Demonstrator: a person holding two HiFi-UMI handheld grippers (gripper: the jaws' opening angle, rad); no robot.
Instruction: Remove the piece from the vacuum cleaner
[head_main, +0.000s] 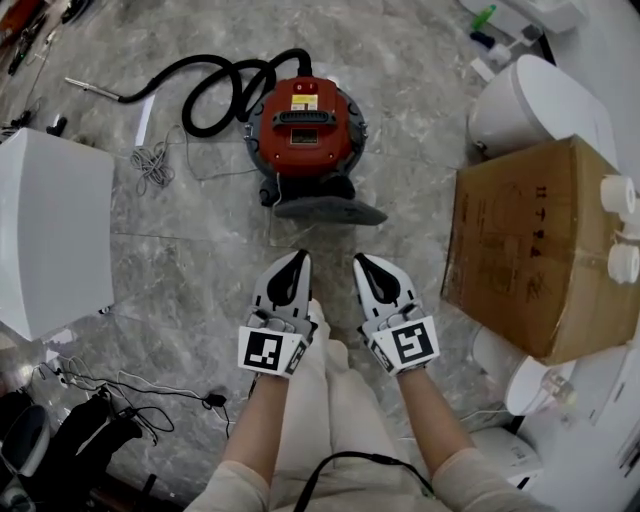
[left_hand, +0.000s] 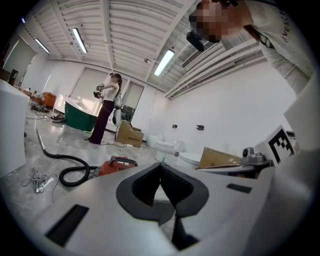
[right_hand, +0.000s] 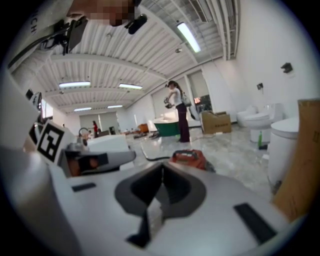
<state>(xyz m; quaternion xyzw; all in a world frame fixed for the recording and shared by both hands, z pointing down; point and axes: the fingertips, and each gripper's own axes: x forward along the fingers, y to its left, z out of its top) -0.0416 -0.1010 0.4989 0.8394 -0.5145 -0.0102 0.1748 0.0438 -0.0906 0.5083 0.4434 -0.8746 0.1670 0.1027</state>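
Observation:
A round red vacuum cleaner sits on the grey marble floor, with a black hose looping off to its left and a grey floor nozzle lying against its near side. It shows low and small as the vacuum cleaner in the left gripper view, and as the vacuum cleaner in the right gripper view. My left gripper and right gripper hover side by side just short of the nozzle, both shut and empty, pointing at the vacuum.
A cardboard box stands at the right with white toilets behind and below it. A white cabinet is at the left. Cables lie at the lower left. A person stands far across the room.

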